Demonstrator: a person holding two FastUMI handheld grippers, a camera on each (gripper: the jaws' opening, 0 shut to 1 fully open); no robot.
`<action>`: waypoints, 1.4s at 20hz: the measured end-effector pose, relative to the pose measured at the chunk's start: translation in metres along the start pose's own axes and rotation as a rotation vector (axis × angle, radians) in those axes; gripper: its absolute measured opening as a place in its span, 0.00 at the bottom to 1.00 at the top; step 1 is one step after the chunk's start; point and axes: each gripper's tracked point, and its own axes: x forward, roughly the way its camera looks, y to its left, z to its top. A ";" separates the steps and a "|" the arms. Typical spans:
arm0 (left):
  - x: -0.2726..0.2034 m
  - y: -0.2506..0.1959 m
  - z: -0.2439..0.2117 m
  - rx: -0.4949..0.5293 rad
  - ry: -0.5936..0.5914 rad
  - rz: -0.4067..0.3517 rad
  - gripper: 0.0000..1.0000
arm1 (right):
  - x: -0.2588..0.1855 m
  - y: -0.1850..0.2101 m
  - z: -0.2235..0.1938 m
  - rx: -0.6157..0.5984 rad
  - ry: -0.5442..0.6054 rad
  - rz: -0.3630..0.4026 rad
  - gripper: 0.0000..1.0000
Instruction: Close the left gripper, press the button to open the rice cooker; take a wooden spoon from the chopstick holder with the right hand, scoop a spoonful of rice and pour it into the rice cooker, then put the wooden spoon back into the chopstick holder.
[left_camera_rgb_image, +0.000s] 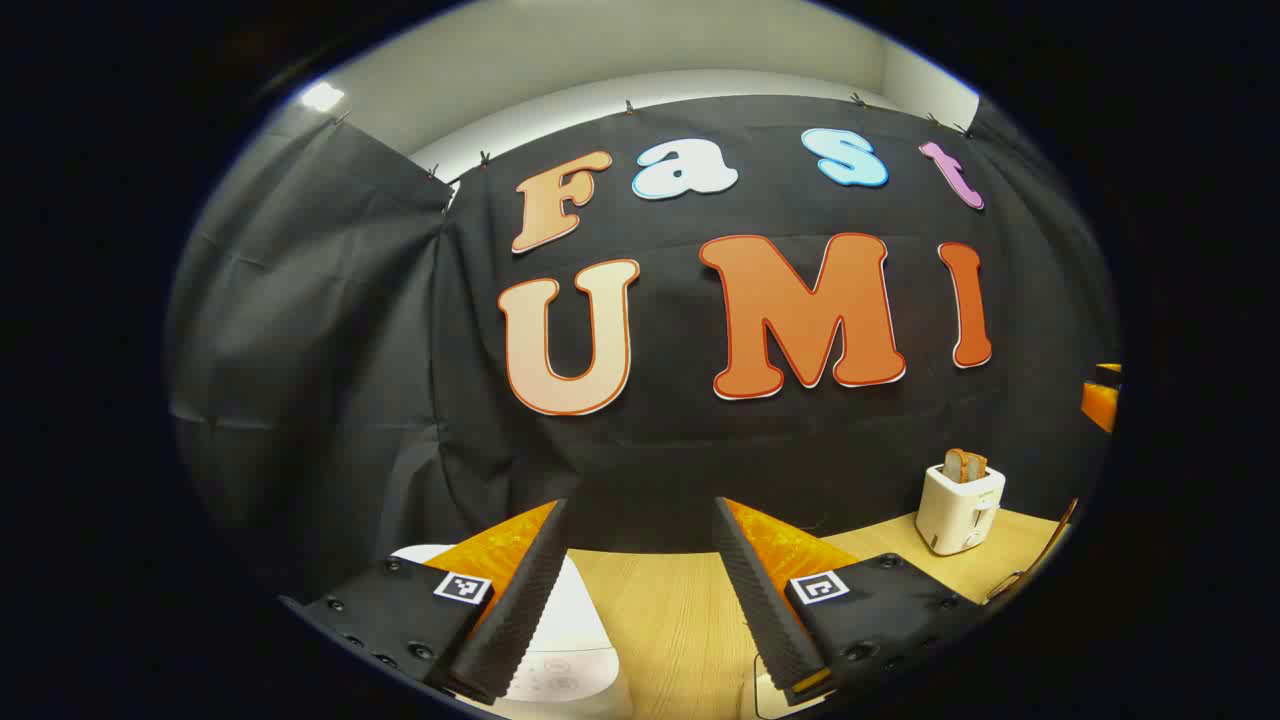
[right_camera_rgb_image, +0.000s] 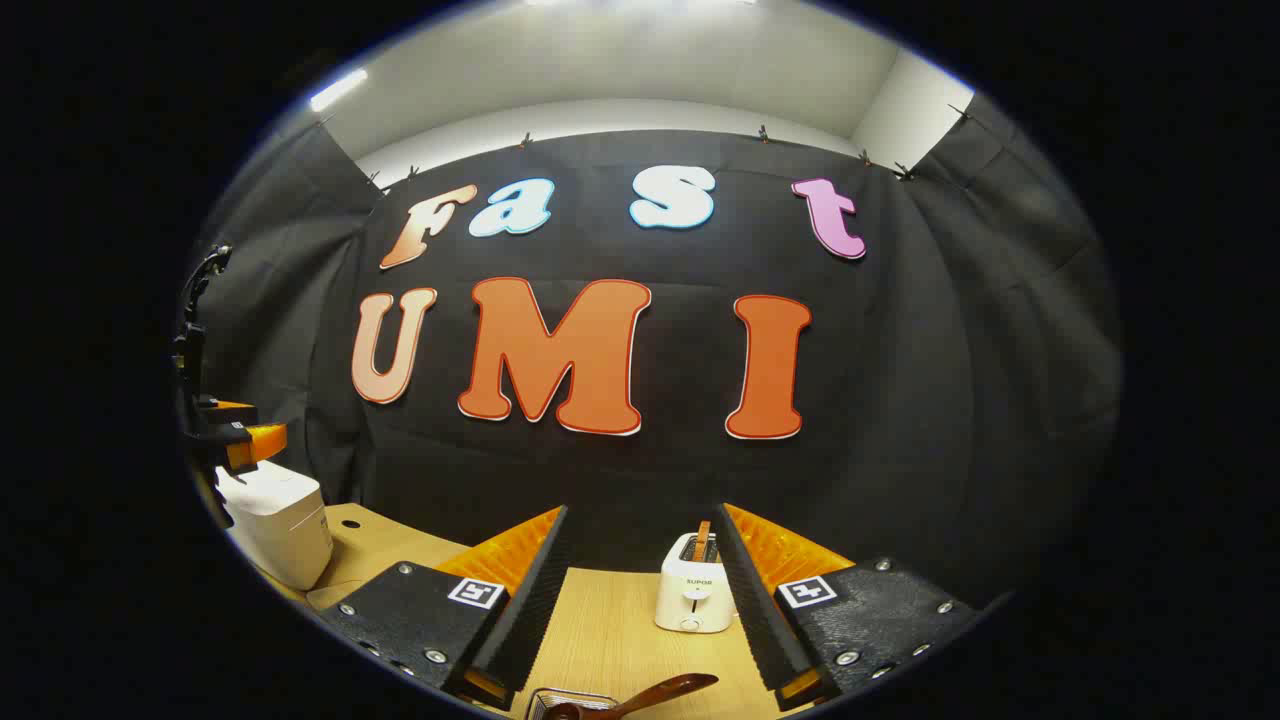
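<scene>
My left gripper (left_camera_rgb_image: 640, 508) is open and hovers over the white rice cooker (left_camera_rgb_image: 565, 650), whose top panel shows under its left finger. In the right gripper view the rice cooker (right_camera_rgb_image: 282, 528) stands at the far left with its lid down, and the left gripper (right_camera_rgb_image: 235, 440) hangs just above it. My right gripper (right_camera_rgb_image: 641, 512) is open with nothing between its fingers. Below it, at the frame's bottom edge, a dark wooden spoon (right_camera_rgb_image: 650, 692) leans in the wire chopstick holder (right_camera_rgb_image: 560, 702).
A white toaster (right_camera_rgb_image: 693, 595) with bread slices in it stands at the back of the wooden table (right_camera_rgb_image: 600, 640), against the black cloth wall. It also appears as the toaster (left_camera_rgb_image: 960, 505) on the right in the left gripper view.
</scene>
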 end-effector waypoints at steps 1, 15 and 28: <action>0.000 -0.004 0.001 0.001 0.002 -0.006 0.93 | -0.001 0.001 0.004 0.005 -0.011 0.004 0.84; -0.004 0.000 0.008 0.016 -0.015 -0.009 0.92 | -0.012 -0.035 0.007 -0.021 -0.002 -0.106 0.84; 0.012 0.033 -0.009 0.016 0.104 0.015 0.07 | -0.016 -0.019 0.019 -0.049 -0.010 -0.073 0.84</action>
